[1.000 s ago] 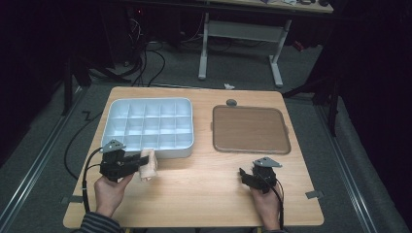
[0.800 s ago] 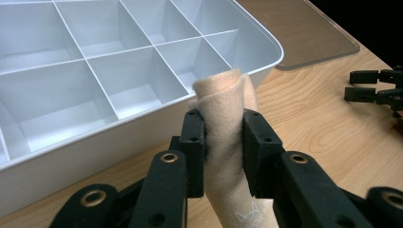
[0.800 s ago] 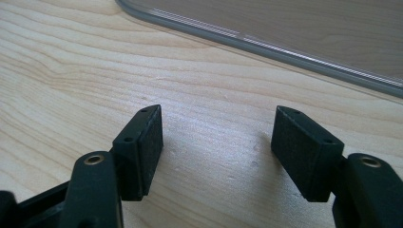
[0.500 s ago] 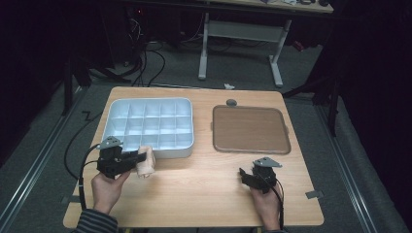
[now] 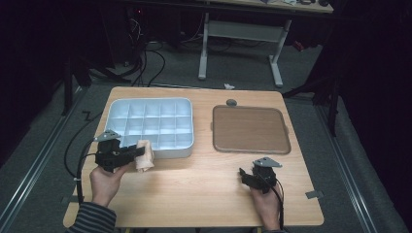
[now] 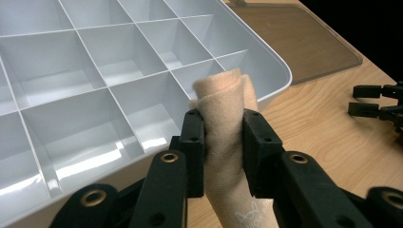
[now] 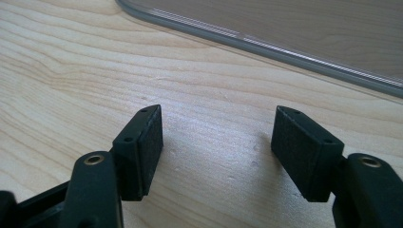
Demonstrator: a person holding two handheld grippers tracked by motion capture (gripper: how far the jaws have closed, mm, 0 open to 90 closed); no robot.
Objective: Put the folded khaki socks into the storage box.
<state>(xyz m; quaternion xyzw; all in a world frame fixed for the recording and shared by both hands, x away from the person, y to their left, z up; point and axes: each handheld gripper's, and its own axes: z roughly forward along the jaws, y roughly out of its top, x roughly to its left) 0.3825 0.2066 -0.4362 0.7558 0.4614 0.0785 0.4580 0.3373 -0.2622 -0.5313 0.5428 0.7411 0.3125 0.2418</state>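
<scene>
A rolled beige sock is pinched between the pads of my left gripper, which is shut on it. In the high view that gripper holds the sock at the near edge of the white compartment tray, just off its front right part. The tray's cells show nothing inside. My right gripper rests low on the table at the front right, open, with bare wood between its pads. It also appears far right in the left gripper view.
A translucent brownish lid lies flat to the right of the tray, its rounded edge just beyond my right gripper. A small grey round object sits behind the lid. Cables hang off the table's left side.
My left gripper, with the sock, has shifted slightly left and toward the tray's near edge. The right gripper has stayed put.
</scene>
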